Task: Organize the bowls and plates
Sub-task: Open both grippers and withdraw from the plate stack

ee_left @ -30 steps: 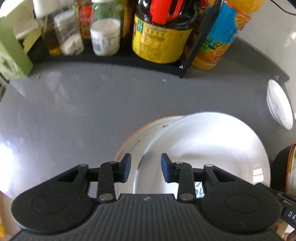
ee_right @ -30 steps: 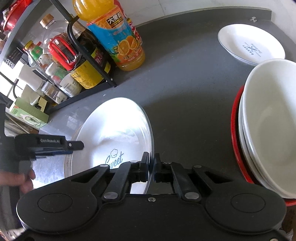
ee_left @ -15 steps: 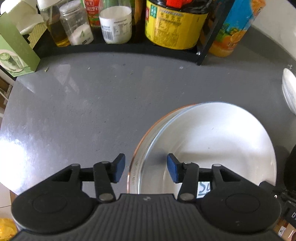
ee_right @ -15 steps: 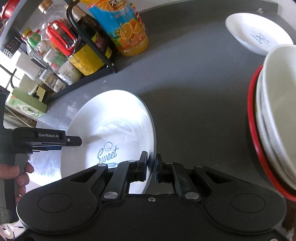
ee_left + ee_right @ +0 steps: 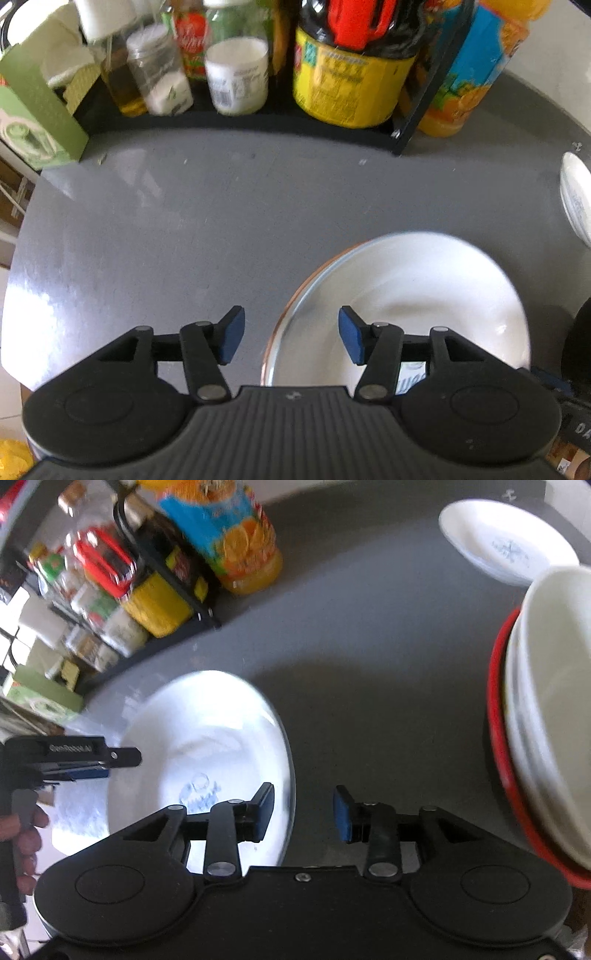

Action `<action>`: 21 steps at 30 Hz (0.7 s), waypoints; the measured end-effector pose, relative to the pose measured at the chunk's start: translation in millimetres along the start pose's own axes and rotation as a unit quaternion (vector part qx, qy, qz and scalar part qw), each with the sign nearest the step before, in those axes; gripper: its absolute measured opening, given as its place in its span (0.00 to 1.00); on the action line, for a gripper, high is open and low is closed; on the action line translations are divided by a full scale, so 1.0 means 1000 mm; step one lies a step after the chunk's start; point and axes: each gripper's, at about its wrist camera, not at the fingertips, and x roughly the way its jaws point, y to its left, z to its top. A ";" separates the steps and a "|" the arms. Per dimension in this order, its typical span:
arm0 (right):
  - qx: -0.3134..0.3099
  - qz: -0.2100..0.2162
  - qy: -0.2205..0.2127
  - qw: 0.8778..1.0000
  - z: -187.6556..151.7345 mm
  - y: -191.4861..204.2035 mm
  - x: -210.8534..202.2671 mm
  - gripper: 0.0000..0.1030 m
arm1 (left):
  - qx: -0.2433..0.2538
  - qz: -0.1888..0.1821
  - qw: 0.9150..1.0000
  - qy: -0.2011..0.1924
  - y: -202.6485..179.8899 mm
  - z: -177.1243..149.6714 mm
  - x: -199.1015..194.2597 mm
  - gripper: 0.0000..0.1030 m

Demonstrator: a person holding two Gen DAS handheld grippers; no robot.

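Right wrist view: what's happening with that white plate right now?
A person holds a gripper in each hand over the grey table. The right gripper is open, its fingers straddling the rim of the white plate, gripping nothing. That plate lies on an orange-rimmed plate. The left gripper is open too, at the plate's other edge. A stack of white bowls on a red dish and a small plate wait to the right.

left gripper (image 5: 288,334) jaws wide apart; right gripper (image 5: 303,814) likewise — empty
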 end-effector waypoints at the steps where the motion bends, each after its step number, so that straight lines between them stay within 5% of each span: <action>1: 0.006 0.003 -0.006 1.000 0.003 -0.002 -0.004 0.35 | 0.001 -0.001 1.000 -0.002 -0.004 0.002 -0.002 0.53; 5: 0.010 0.011 -0.039 0.999 0.015 -0.007 -0.023 0.42 | 0.004 -0.018 1.000 -0.018 -0.022 0.007 -0.015 0.55; 13: 0.009 0.024 -0.106 0.994 0.035 -0.017 -0.073 0.57 | 0.007 -0.042 0.998 -0.055 -0.067 0.017 -0.047 0.76; 21: 0.015 0.019 -0.162 0.986 0.037 -0.046 -0.123 0.80 | 0.025 -0.053 0.995 -0.085 -0.119 0.012 -0.073 0.81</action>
